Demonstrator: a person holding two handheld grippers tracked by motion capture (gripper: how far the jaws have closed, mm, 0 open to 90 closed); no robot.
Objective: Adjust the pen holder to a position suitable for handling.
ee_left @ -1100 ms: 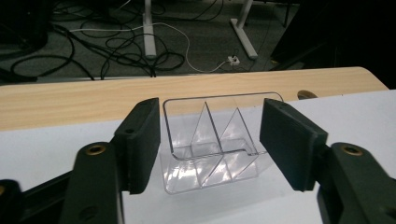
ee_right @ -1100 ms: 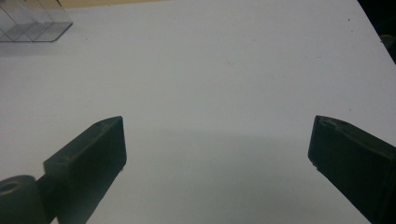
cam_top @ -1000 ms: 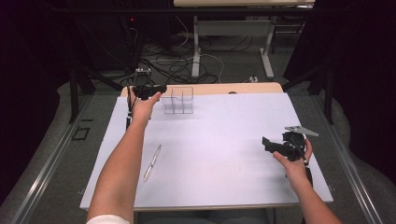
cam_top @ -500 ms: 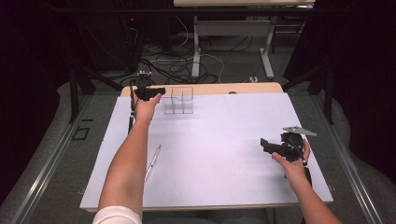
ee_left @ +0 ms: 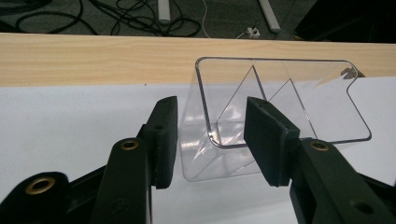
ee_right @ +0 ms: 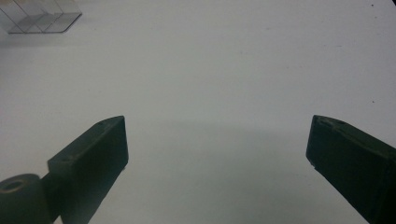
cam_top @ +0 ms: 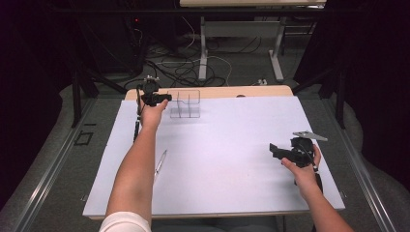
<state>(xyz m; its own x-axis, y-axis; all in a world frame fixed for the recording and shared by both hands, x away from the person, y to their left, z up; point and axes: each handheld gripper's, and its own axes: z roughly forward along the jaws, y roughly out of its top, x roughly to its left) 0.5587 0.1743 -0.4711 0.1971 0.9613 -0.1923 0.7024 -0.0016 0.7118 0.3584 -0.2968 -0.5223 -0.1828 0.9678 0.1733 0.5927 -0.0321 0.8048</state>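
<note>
A clear plastic container [cam_top: 186, 104] with inner dividers stands at the far left of the white sheet [cam_top: 232, 145]. My left gripper [cam_top: 162, 98] reaches its left end. In the left gripper view the jaws [ee_left: 210, 112] straddle the container's [ee_left: 280, 102] end wall, one pad outside and one inside. They have just been closing, and a gap still shows on both sides of the wall. My right gripper [cam_top: 274, 150] hovers low over the sheet's right side. Its jaws [ee_right: 217, 135] stand wide open over bare paper, and the container [ee_right: 42, 16] is far off at the top left.
A silver pen [cam_top: 160, 163] lies on the sheet beside the person's left forearm. The wooden table edge [cam_top: 251, 92] runs just behind the container. Cables and table legs [cam_top: 203, 53] cover the floor beyond it.
The left gripper has sunk slightly at the container's left end. The right hand and gripper have stayed where they were.
</note>
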